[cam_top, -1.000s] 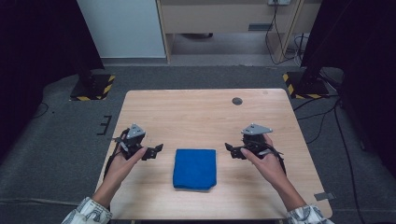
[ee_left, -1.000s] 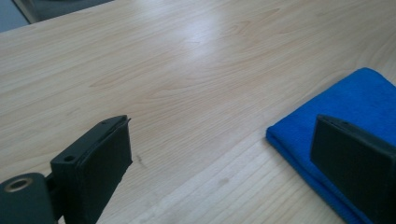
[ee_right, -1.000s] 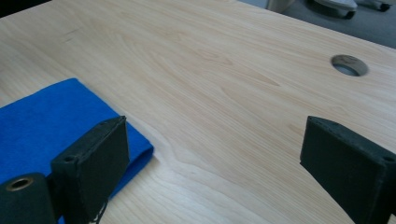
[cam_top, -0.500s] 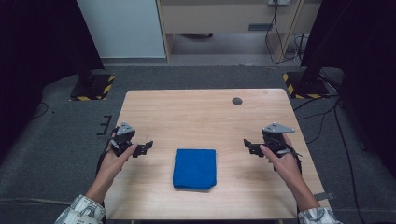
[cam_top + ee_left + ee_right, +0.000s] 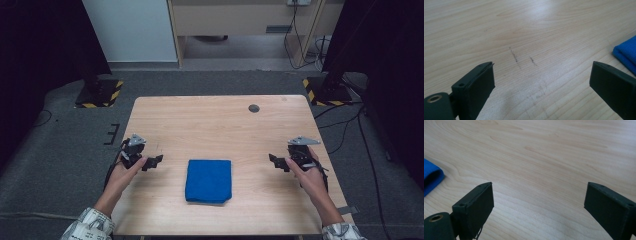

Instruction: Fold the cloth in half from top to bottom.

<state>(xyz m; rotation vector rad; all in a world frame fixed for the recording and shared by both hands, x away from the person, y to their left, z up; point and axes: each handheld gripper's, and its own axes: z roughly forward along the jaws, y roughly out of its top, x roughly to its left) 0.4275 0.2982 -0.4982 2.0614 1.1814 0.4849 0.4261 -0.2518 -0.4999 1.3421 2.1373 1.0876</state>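
Bare table (image 5: 220, 125) around folded cloth (image 5: 209, 180)

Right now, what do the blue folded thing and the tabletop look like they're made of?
The blue folded thing looks like soft cloth, perhaps towelling: its matte surface has a fine woven texture and a rounded, padded fold edge. The tabletop looks like light wood or wood-look laminate: pale grain lines run across it under a smooth, faintly glossy finish with a few dark scuff marks.

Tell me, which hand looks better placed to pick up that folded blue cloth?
Probably the left gripper: it sits closer to the folded blue cloth than the right gripper. Both have open fingers over the bare wooden table.
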